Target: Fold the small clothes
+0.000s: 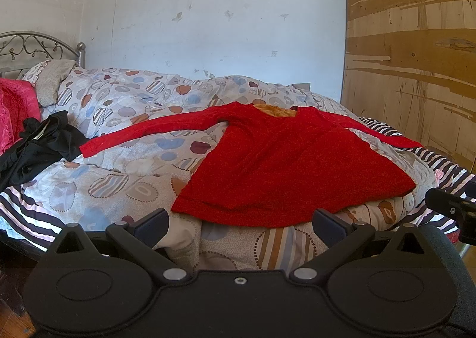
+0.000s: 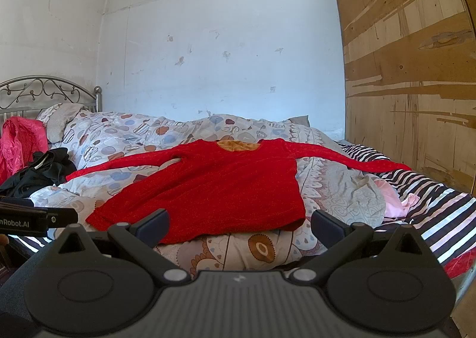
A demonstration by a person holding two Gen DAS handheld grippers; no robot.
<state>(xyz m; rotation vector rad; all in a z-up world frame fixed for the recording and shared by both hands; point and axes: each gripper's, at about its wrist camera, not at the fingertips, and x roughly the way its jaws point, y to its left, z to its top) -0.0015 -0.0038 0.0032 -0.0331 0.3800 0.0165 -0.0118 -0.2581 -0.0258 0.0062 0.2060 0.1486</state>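
A red long-sleeved top (image 1: 285,165) (image 2: 214,189) lies spread flat on the patterned duvet, both sleeves stretched out sideways, its orange-lined neck at the far end. My left gripper (image 1: 241,226) hovers just short of the hem, open, nothing between its fingers. My right gripper (image 2: 239,226) sits likewise before the hem, open and empty. In the left wrist view the right gripper (image 1: 455,207) shows at the right edge; in the right wrist view the left gripper (image 2: 38,219) shows at the left edge.
A patterned duvet (image 1: 119,186) covers the bed over a striped sheet (image 2: 440,216). A black garment (image 1: 44,144) and a pink one (image 2: 20,144) lie at the left by the metal headboard (image 2: 44,91). A worn wooden panel (image 1: 416,55) stands at the right.
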